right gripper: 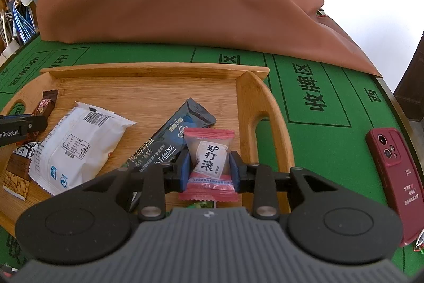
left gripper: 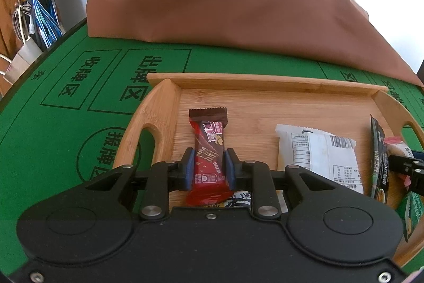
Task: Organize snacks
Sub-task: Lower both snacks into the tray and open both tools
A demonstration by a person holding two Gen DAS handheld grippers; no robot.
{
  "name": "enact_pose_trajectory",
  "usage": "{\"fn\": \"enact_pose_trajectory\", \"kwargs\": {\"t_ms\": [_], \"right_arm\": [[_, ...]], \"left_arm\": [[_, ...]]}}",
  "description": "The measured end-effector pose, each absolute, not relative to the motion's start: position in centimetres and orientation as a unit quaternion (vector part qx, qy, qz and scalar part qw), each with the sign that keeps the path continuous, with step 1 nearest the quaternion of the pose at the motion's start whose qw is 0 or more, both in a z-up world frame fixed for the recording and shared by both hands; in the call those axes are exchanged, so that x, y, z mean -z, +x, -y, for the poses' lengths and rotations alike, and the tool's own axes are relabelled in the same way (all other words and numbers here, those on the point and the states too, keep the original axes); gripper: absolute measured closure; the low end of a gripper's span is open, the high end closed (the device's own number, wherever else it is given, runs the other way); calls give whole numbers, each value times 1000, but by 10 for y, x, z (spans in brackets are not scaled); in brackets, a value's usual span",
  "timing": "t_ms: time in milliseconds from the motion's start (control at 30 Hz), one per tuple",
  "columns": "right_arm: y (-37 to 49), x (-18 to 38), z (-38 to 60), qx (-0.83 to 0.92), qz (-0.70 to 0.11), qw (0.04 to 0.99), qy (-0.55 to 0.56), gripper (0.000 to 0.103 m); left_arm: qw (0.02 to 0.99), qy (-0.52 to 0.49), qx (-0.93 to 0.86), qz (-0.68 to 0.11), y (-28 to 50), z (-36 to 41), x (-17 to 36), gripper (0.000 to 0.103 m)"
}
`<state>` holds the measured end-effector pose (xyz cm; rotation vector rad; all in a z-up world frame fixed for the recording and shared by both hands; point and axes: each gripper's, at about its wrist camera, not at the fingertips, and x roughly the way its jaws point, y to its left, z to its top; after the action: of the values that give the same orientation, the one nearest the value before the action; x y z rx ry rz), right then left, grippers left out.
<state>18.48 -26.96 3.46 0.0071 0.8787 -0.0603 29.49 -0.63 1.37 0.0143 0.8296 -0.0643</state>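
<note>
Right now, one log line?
left tongs: shut on chocolate bar | right tongs: shut on pink candy | both over tray

Between my left fingers I hold a red and brown foil-wrapped chocolate wafer bar (left gripper: 208, 155), its crimped brown end pointing away from me over the left part of the bamboo serving tray (left gripper: 238, 85). My right fingers pinch a small pink-edged clear candy packet (right gripper: 209, 163) with black characters, upright near the tray's right handle. A puffy white snack pouch (right gripper: 79, 142) lies flat mid-tray, a long black drink-mix sachet (right gripper: 172, 137) slants beside it, and a brown nut-printed bar (right gripper: 18, 174) lies at the left.
</note>
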Motion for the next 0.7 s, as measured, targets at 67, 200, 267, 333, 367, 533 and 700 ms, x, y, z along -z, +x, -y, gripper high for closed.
{"fn": "enact_pose_trajectory", "kwargs": {"t_ms": [67, 200, 267, 333, 367, 533, 700], "right_arm": [[185, -34, 270, 28, -426, 904, 4, 65], [185, -35, 271, 25, -426, 904, 5, 56], [185, -35, 272, 24, -426, 904, 5, 50], [183, -35, 272, 22, -426, 904, 6, 48], [182, -35, 273, 20, -425, 905, 6, 47], [173, -43, 270, 12, -414, 910, 2, 40], [158, -55, 268, -1, -398, 918, 2, 35]], "left_arm": [[914, 7, 31, -403, 295, 7, -14, 79], [914, 6, 29, -404, 294, 6, -15, 65], [916, 7, 28, -401, 293, 6, -16, 58], [919, 10, 27, -394, 289, 6, -18, 47], [921, 14, 27, -389, 287, 6, -21, 45], [930, 25, 33, -366, 268, 9, -35, 25], [937, 32, 45, -346, 243, 11, -50, 16]]}}
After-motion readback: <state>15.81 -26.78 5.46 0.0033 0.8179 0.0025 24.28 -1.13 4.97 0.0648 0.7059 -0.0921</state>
